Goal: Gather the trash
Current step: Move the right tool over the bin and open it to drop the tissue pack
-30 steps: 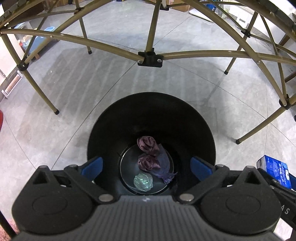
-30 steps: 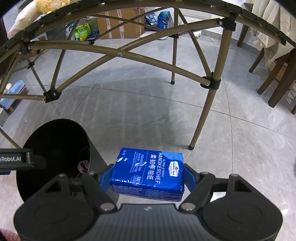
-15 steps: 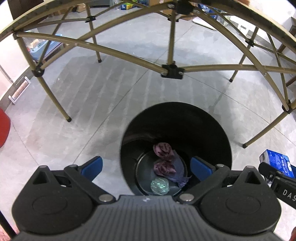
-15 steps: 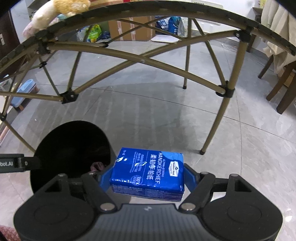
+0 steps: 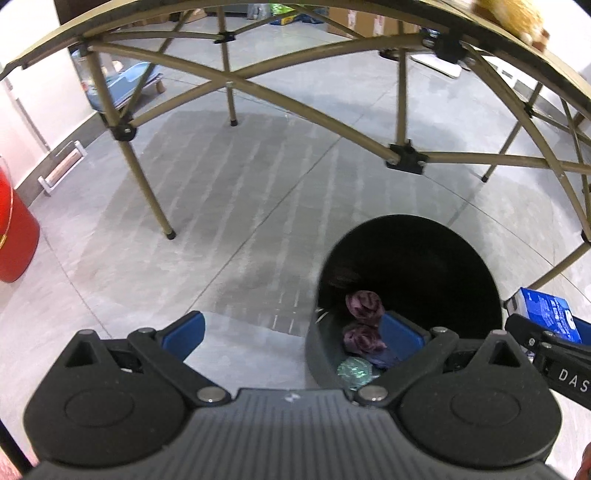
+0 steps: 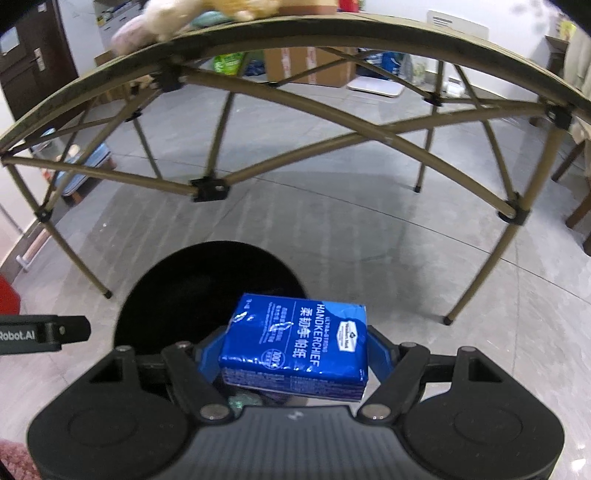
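Tissue pack point(image 6: 295, 343) (blue) clamped in right gripper point(image 6: 295, 354) above black bin point(image 6: 177, 291)

Plush toy point(image 6: 192, 14) on tabletop blurred; bin point(image 6: 207, 295) floor (w/ trash) mostly hidden behind tissue pack point(image 6: 299, 343).

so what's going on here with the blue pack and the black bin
A person is collecting trash with a handheld gripper in each hand. The right gripper is clamped on a blue plastic pack of handkerchief tissues and holds it just above the open mouth of the round black trash bin on the grey tiled floor. The left gripper is open and empty beside the bin. Two crumpled purple wads and a clear crumpled wrapper already lie at the bottom.
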`<state>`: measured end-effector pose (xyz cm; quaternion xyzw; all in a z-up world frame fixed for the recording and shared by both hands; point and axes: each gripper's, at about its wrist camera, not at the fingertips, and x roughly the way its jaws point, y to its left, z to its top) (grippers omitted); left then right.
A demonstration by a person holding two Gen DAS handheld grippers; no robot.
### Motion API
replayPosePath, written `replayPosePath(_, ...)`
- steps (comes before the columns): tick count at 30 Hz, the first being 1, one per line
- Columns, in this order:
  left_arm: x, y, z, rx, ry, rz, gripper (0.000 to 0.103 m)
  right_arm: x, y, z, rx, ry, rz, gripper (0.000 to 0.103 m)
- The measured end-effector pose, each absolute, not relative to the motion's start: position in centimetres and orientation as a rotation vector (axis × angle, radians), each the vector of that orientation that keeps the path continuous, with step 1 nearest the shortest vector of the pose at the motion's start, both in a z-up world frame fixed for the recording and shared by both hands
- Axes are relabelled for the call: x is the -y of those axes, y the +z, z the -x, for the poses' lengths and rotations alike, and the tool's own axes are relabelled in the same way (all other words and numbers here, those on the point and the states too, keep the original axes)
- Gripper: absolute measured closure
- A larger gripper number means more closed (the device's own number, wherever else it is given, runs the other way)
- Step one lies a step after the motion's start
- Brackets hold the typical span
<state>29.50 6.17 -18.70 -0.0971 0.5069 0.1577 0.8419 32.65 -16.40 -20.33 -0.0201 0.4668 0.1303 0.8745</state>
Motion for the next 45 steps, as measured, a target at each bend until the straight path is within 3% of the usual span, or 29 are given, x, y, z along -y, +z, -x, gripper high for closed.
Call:
replayPosePath(22, -13.9, -20.7, -26.3, -1.086, 0.458, 0.249, 0.000, 7.9, -22.4, -33.5, -1.018, 0.364, 0.108, 0.028)
replayPosePath(34, -13.8, -20.7, -26.2, -1.084, 0.465, 0.247, 0.000, 7.0, -22.8, -33.3, -1.030, 0.386, 0.131, 0.027)
replayPosePath(36, -13.7, -20.7, -26.3, -1.086, 0.462, 0.246, 0.000, 7.0, -22.9, -33.4, -1.031, 0.384, 0.130, 0.025)
replayPosePath(38, -13.7, -20.7, -26.3, -1.087, 0.459, 0.242, 0.000, 7.1, -22.9, -33.5, -1.029, 0.386, 0.116, 0.006)
replayPosePath(45, -13.5, -20.9, -26.2, -1.092, 0.457, 0.240, 0.000, 7.4, -22.6, -33.5, -1.008, 0.378, 0.112, 0.000)
